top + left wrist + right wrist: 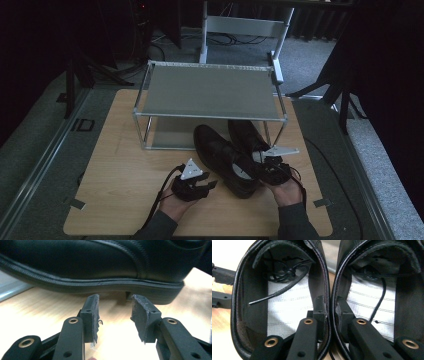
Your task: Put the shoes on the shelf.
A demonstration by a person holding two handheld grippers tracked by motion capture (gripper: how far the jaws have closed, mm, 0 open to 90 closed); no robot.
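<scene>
Two black leather shoes, the left shoe (220,160) and the right shoe (247,135), lie side by side on the wooden table (125,170) in front of a metal rack. My right gripper (265,167) (329,303) has one jaw inside each shoe and is shut on their two touching inner walls, near the heels. In the right gripper view both openings show white insoles and loose laces, in the left shoe (247,297) and the right shoe (407,305). My left gripper (210,186) (114,300) stands open just beside the left shoe's sole (100,285), with nothing between its pads.
A two-level metal rack (210,92) stands at the table's far middle, its lower level just behind the shoes' toes. Bare wood lies to the left of the left hand. The table's edges drop to grey floor on both sides.
</scene>
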